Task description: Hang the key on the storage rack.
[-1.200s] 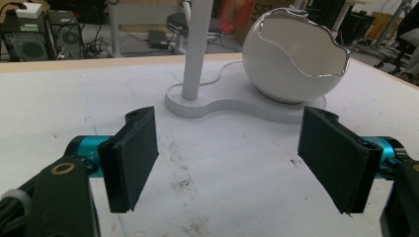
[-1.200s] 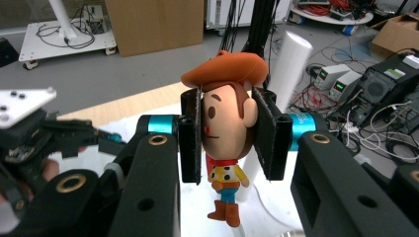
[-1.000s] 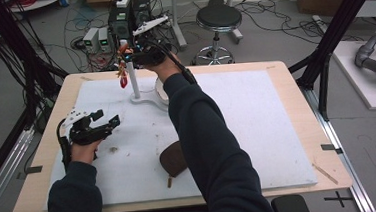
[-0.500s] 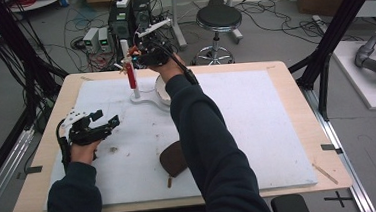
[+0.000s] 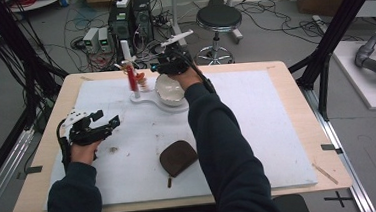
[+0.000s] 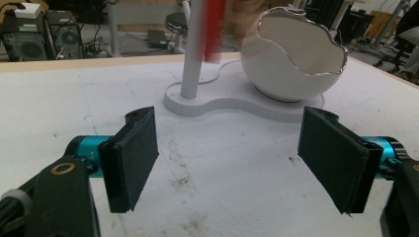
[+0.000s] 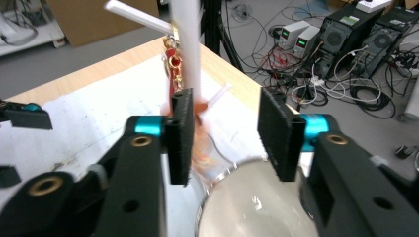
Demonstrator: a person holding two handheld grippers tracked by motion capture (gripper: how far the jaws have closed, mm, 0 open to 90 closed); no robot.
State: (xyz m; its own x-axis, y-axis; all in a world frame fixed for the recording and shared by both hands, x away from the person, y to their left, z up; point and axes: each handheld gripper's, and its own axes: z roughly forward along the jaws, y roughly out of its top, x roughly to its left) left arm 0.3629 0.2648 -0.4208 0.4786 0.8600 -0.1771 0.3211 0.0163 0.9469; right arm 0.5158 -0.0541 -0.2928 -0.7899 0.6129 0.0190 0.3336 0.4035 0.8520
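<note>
The right claw (image 5: 162,62) hovered at the far side of the table (image 5: 295,86), above the far rim of the white bowl (image 5: 170,89). In the right gripper view its two black jaws stood moderately apart with nothing between them; the white post (image 7: 185,44) of the stand rose just beyond the gap, and the red tassel ornament (image 7: 174,69) with its gold clasp hung from a short arm at the post's left side. The left claw (image 5: 108,124) rested low over the left part of the table, jaws wide and empty, pointing toward the stand.

Judging from this, the step in hand was hanging the ornament on the stand, and it seemed all but finished: the ornament looked to be carried by the arm, not by the claw. The next move would probably call for drawing the right claw straight back without brushing the ornament or the post, since the stand looked light and easy to tip.

The ornament was slim and red, with fringe blurred at its lower end in both gripper views, so its exact hang could not be told. The stand's flat white base (image 5: 148,100) ran rightward under the bowl, which was egg-shaped with a jagged, silver-edged rim (image 6: 296,57). A dark brown pouch (image 5: 178,157) lay near the table's near edge, well apart from the stand, on the white mat (image 5: 258,131).
</note>
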